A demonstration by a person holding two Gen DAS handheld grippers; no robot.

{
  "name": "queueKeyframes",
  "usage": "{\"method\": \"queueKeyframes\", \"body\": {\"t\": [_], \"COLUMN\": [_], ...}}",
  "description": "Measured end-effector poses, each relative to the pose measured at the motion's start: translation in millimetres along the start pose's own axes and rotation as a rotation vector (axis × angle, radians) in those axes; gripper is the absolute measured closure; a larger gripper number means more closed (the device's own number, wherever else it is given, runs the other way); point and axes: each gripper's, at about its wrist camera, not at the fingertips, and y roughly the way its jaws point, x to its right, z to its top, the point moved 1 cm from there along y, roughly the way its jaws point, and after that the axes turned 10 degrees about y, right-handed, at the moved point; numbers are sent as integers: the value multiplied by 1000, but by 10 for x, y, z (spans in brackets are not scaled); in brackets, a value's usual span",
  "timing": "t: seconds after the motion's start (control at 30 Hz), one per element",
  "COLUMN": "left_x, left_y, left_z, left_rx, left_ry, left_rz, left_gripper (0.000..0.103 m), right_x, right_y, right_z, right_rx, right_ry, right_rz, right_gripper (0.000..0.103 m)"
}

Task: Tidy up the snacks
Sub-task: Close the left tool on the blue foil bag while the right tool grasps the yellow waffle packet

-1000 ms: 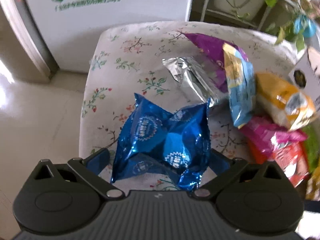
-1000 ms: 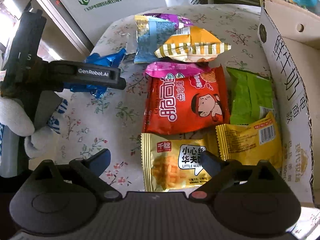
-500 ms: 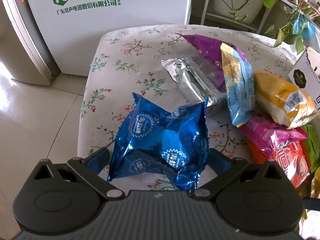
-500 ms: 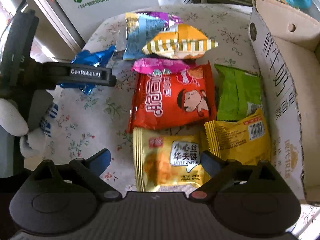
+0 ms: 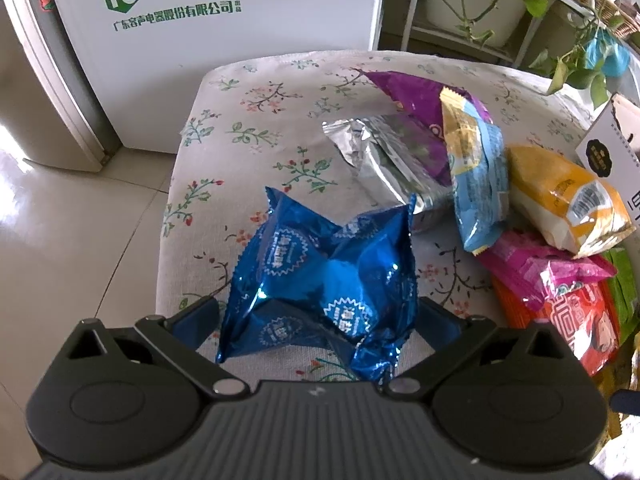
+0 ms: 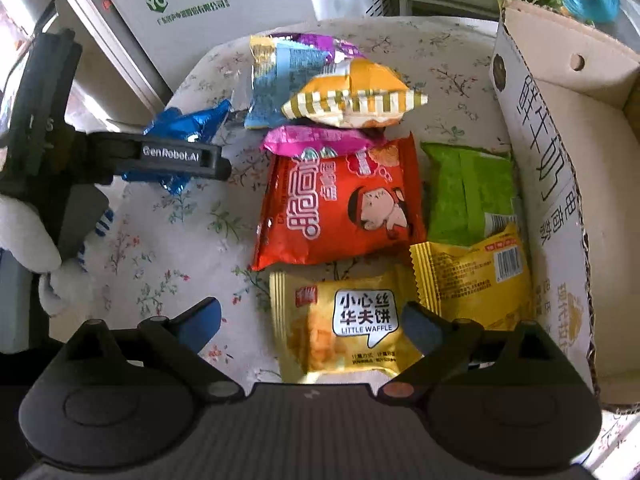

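Blue packet [image 5: 320, 280]: crumpled foil, sits between my left gripper's [image 5: 318, 312] two fingers, near the left edge of the floral tablecloth [image 5: 256, 128]. In the right wrist view the same packet [image 6: 180, 128] shows behind the left tool's black finger.
Left jaws: closed in against the blue packet on both sides; foil buckled between them. I cannot tell whether it is lifted off the cloth.
Right jaws: apart, nothing between the pads. My right gripper [image 6: 312, 320] hovers over the yellow waffle packet [image 6: 344, 324], whose lower half lies between the fingers; contact I cannot tell.
Near the blue packet: silver packet [image 5: 384, 160] just behind it, purple packet [image 5: 416, 96] partly over that, light blue packet [image 5: 480, 184] leaning on both.
Middle pile: orange-yellow packet [image 6: 352, 96] on top of the light blue one; pink packet [image 6: 320, 140] below it, overlapping the top of the red packet [image 6: 340, 204].
Right side: green packet [image 6: 468, 196] beside the red one, yellow barcode packet [image 6: 472, 276] over its lower edge, touching the waffle packet.
Box: open cardboard box [image 6: 540, 184] along the right edge of the cloth, packets against its printed wall.
Person: a white-gloved hand [image 6: 36, 240] grips the left tool.
Background: white appliance [image 5: 224, 40] behind the table, potted plants [image 5: 500, 0] at far right.
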Motion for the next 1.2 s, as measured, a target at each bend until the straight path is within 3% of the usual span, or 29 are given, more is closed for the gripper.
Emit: {"method": "queueKeyframes", "body": {"t": [0.13, 0.27, 0.33, 0.47, 0.93, 1.0, 1.2], "left_x": [2, -15, -27, -62, -251, -259, -262], "left_y": [-4, -37, -61, -82, -424, -472, -438], "left_z": [-5, -7, -2, -6, -139, -157, -242], "left_rx": [5, 28, 37, 41, 83, 93, 83], "left_ry": [-1, 1, 0, -5, -84, -89, -104], "left_rz": [2, 4, 10, 3, -48, -54, -81], "left_gripper": [2, 14, 21, 26, 28, 28, 28], "right_x": [-4, -58, -59, -25, 35, 38, 96], "right_y": [65, 109, 97, 61, -146, -177, -243], "right_z": [-45, -121, -141, -125, -33, -33, -31], "right_rx": [-15, -11, 3, 27, 49, 55, 64], "right_ry": [-9, -49, -57, -50, -17, -18, -5], "right_rz": [-30, -56, -66, -64, -3, 2, -9], "right_gripper": [3, 5, 12, 35, 59, 67, 73]}}
